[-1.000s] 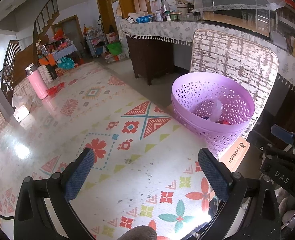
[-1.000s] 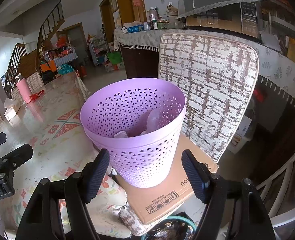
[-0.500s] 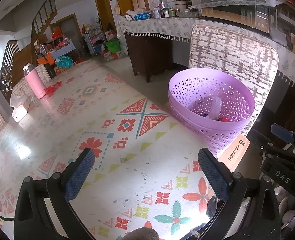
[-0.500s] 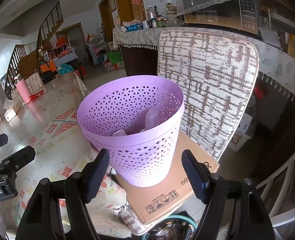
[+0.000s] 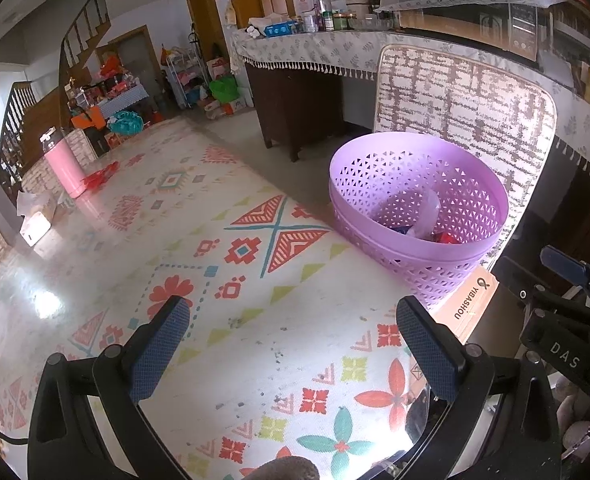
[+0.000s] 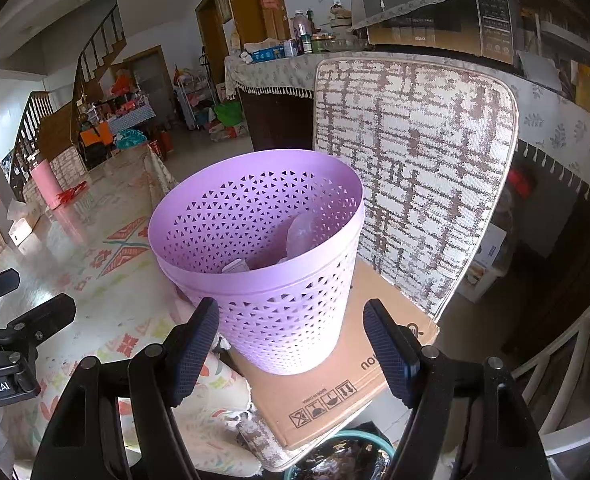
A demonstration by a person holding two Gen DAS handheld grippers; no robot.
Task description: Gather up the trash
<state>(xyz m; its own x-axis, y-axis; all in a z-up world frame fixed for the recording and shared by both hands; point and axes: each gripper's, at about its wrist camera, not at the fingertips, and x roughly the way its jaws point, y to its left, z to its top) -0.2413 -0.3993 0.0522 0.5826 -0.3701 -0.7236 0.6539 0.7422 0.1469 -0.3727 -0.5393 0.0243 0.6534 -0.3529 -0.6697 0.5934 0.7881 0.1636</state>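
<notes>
A purple perforated waste basket (image 5: 447,256) stands on a flattened cardboard box (image 5: 469,304) at the table's right end; it also shows in the right wrist view (image 6: 287,312). Inside lie a clear plastic piece (image 5: 429,212) and small wrappers (image 5: 443,237). My left gripper (image 5: 291,344) is open and empty above the patterned tablecloth (image 5: 223,288), left of the basket. My right gripper (image 6: 291,344) is open and empty, just in front of the basket's lower wall.
A chair back with a brown-and-white cushion (image 6: 415,160) stands right behind the basket. A pink bottle (image 5: 61,164) and a white box (image 5: 35,228) sit at the table's far left end. A cluttered counter (image 5: 315,40) runs along the back.
Both views have shifted slightly; the basket sits a little lower and nearer in the right wrist view. Both grippers stay open and empty.
</notes>
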